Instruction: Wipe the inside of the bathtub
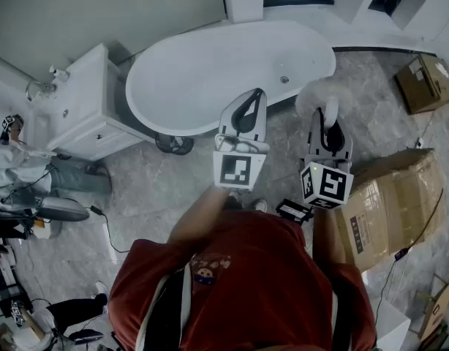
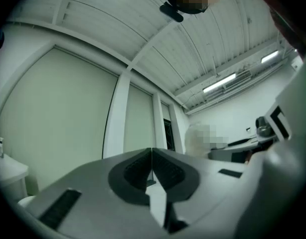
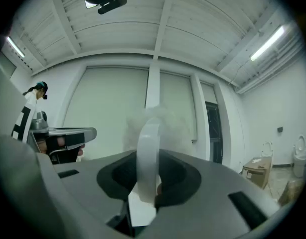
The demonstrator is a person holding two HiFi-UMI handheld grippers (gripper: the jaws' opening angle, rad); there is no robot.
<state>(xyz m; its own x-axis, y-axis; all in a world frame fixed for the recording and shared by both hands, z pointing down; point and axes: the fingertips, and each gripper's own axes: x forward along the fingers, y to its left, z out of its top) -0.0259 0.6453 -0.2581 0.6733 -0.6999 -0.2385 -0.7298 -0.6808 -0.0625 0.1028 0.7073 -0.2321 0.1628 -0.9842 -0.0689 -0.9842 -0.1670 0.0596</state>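
Observation:
The white oval bathtub stands on the grey marble floor ahead of me, its inside bare with a drain near the right end. My left gripper is held over the tub's near rim, pointing upward; its jaws are shut with nothing between them. My right gripper hangs to the right of the tub, also tilted up. It is shut on the white handle of a fluffy white duster, whose soft head rises above the jaws.
A white vanity cabinet stands left of the tub. Large cardboard boxes lie at my right, another box farther back. A small black device lies by my feet. A person and equipment are at the far left.

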